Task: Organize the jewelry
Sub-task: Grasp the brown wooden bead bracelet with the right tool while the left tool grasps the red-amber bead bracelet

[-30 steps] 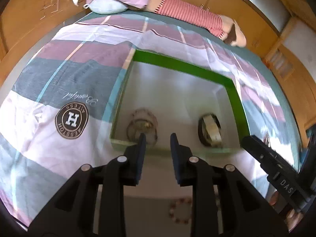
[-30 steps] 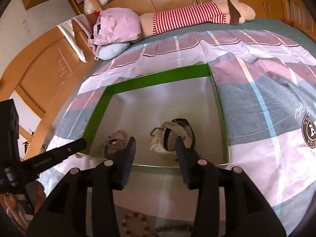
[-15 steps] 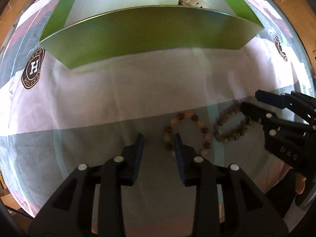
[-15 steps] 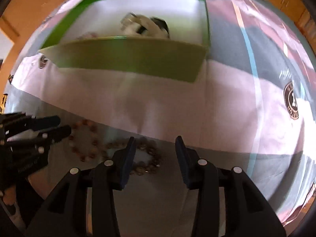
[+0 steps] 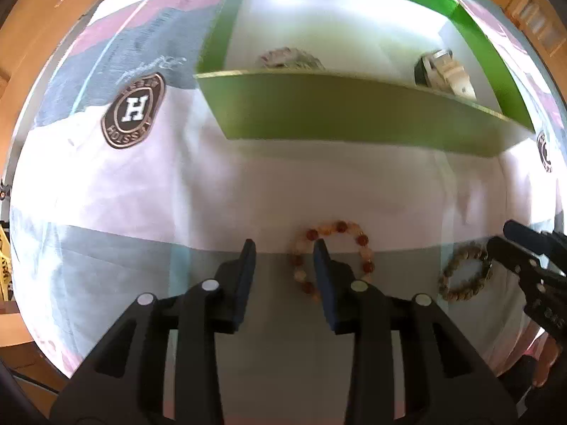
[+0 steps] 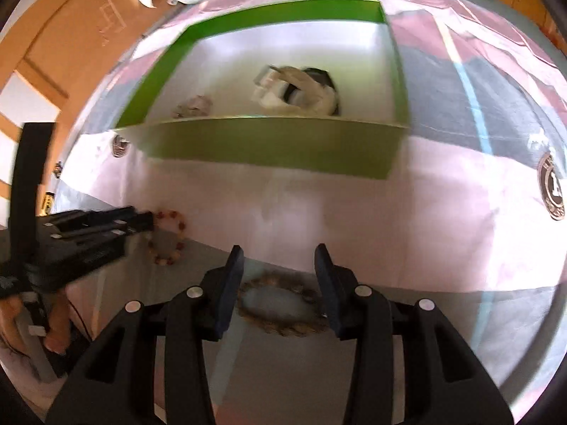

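Note:
A red and amber bead bracelet (image 5: pixel 340 226) lies on the bedspread in front of a green box (image 5: pixel 354 106). My left gripper (image 5: pixel 283 248) points down over it, jaws opening, with the bracelet's left strand between the fingers and no pad pressing on it. A brown bead bracelet (image 6: pixel 283 331) lies to the right. My right gripper (image 6: pixel 278 251) stands open and straddles it, a finger at each end. Each gripper shows in the other's view: the right gripper (image 5: pixel 499 235) by the brown bracelet (image 5: pixel 457 295), the left gripper (image 6: pixel 149 219) at the red bracelet (image 6: pixel 180 225).
The green box (image 6: pixel 276 145) holds a white-strapped watch (image 6: pixel 301 92) and a pale chain piece (image 6: pixel 195 106). The striped bedspread carries a round H badge (image 5: pixel 133 109). Wooden bed boards (image 6: pixel 71 35) run along the left. A hand (image 6: pixel 53 333) holds the left gripper.
Both grippers tipped down from the box to the bracelets on the spread and sank closer. The left jaws stand wider than before. The right jaws keep the same gap.

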Tool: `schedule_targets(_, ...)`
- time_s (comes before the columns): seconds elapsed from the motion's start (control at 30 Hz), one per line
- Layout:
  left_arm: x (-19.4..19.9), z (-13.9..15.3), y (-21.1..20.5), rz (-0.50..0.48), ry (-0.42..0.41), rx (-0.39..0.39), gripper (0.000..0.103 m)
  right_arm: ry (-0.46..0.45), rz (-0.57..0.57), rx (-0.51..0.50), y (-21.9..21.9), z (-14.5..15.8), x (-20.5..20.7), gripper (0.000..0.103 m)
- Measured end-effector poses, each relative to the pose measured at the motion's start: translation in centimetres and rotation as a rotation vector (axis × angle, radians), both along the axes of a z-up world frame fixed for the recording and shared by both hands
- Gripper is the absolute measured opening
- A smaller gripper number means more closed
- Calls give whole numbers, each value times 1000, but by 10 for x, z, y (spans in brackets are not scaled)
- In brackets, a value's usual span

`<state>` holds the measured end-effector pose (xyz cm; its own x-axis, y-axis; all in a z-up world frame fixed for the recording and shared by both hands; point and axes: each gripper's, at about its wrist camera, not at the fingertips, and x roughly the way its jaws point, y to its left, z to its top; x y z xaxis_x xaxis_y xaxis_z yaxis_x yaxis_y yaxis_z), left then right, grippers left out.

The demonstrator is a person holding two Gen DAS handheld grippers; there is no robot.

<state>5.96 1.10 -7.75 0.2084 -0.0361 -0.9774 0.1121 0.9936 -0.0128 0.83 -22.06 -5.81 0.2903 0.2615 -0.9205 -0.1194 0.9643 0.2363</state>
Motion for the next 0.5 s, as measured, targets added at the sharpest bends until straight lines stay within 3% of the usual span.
schedule_targets(0.13, 0, -6, -2, -14, 27, -1, 34, 58, -11, -90, -3, -15, 1, 43)
schedule_targets(0.5, 3, -12, -9, -24, 36, 2, 38, 79, 69, -123, 24, -25, -2, 42)
